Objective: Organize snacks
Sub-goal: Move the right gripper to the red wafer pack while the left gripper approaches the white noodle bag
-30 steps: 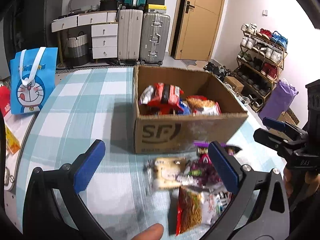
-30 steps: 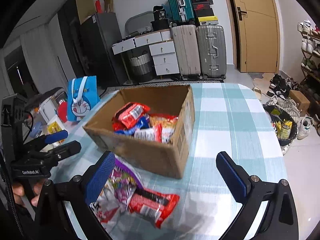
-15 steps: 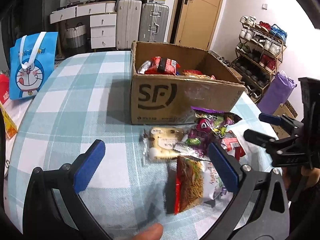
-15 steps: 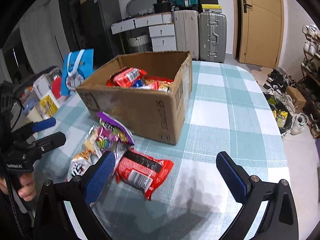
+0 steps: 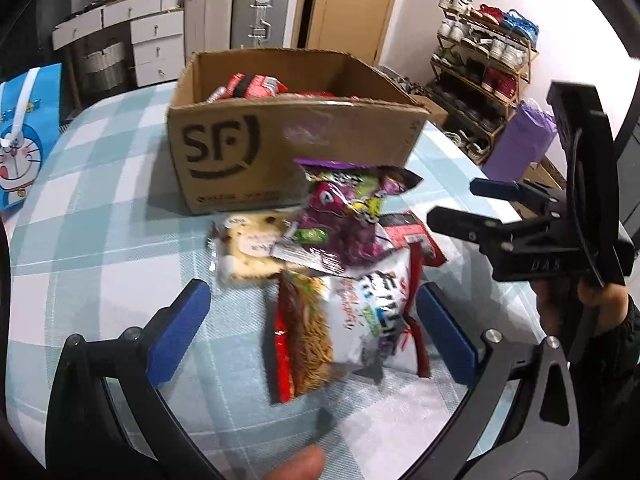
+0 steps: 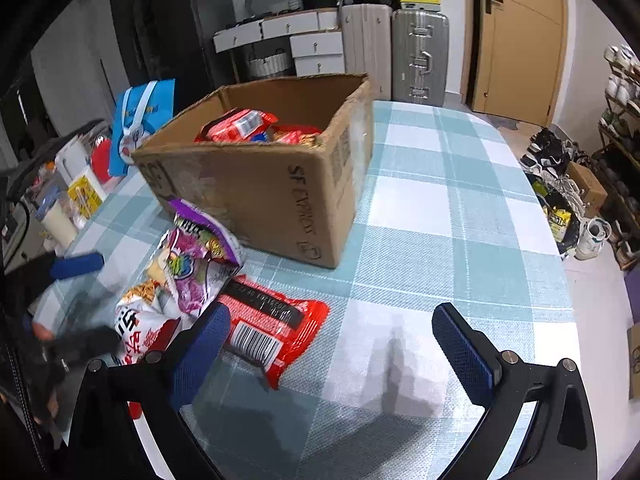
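Teal-and-white checked cloth covers my table [image 5: 100, 208]; suitcases [image 5: 260, 12] and a shoe rack [image 5: 480, 64] line the room. My left gripper [image 5: 312, 320] hangs wide open over the noodle packet [image 5: 340, 320], long axis toward the SF cardboard box [image 5: 288, 148].

Right view: my right gripper [image 6: 332, 344] gapes wide near the red packet [image 6: 272, 328], lying diagonally toward the near table edge.

Matt, creased cardboard box [image 5: 296, 148]; glossy, crinkled plastic snack packets [image 5: 352, 224] catching the light; woven checked tablecloth [image 6: 440, 216], matt; gripper pads [image 6: 460, 348] in textured blue, arms black plastic.
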`<state>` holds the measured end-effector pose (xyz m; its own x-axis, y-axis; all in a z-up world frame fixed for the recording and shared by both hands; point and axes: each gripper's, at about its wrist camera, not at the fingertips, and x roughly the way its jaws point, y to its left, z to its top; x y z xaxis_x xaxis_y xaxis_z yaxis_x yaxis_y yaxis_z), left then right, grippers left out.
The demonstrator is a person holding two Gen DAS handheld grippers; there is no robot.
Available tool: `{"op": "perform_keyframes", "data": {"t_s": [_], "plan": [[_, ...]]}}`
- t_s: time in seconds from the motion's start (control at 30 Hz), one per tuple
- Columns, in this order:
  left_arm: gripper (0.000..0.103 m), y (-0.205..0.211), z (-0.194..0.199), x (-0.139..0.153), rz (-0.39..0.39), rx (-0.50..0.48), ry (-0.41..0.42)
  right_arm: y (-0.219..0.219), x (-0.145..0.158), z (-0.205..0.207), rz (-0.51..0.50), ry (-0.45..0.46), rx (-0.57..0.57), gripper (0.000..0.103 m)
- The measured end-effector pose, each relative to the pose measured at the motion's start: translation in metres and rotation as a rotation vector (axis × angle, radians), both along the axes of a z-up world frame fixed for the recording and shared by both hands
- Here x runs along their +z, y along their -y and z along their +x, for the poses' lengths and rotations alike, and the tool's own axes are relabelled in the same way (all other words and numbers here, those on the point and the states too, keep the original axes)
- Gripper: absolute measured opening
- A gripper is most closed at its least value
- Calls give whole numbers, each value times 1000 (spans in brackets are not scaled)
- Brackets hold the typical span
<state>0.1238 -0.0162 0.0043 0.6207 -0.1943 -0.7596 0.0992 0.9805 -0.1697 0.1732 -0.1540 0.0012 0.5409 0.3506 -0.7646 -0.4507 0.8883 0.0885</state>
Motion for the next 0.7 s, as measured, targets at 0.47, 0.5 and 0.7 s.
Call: {"op": "perform_keyframes", "data": {"t_s": [0.47, 0.5, 0.7], "plan": [[103, 7, 11, -26, 8, -12, -108, -6, -8, 3, -12, -17, 7, 102], [103, 3, 12, -25, 12, 0, -106, -8, -9, 2, -10, -21, 12, 102], [103, -13, 16, -23, 16, 32, -105, -23, -23, -1, -9, -54, 48, 102]]}}
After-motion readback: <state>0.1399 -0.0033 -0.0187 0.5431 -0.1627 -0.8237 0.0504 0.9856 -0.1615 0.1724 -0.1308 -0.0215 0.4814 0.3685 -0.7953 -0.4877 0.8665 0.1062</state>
